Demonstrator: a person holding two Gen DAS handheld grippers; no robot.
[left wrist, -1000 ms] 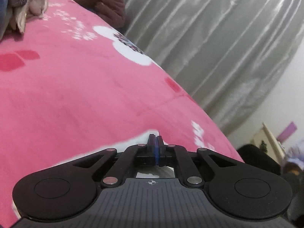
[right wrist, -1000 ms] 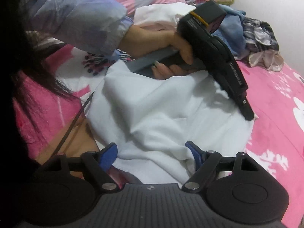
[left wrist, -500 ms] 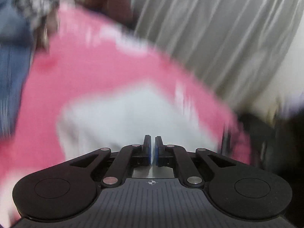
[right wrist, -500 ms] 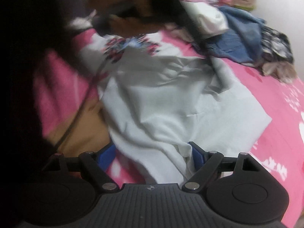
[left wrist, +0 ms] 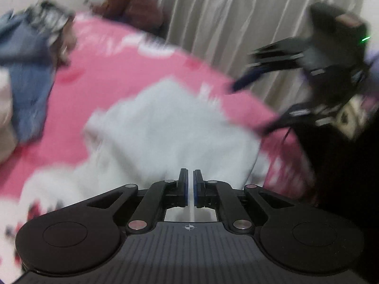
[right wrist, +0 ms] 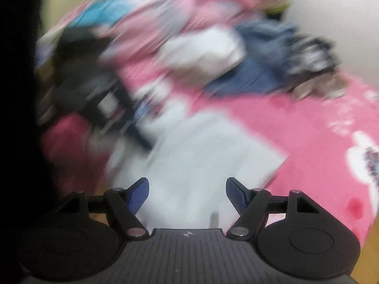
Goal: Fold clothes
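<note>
A white garment [left wrist: 170, 123] lies partly folded on the pink blanket [left wrist: 113, 71]; both views are blurred by motion. My left gripper [left wrist: 190, 187] hovers over the garment's near edge, its blue pads a narrow gap apart with nothing between them. My right gripper [right wrist: 187, 196] is wide open above the white garment [right wrist: 208, 146], and no cloth lies between its fingers. The right gripper [left wrist: 255, 73] also shows in the left wrist view, raised at the upper right. The left gripper [right wrist: 132, 132] appears as a dark blur at the left of the right wrist view.
A pile of clothes with blue denim [right wrist: 255, 71] and a checked item [left wrist: 49, 21] sits at the far side of the blanket [right wrist: 308, 130]. A grey curtain [left wrist: 236, 11] hangs beyond the bed edge. A person in a brown jacket [left wrist: 132, 7] sits far off.
My left gripper rose and pulled back, its fingers parting from shut to a narrow gap. The right gripper lifted off the fold of white cloth that lay between its fingers.
</note>
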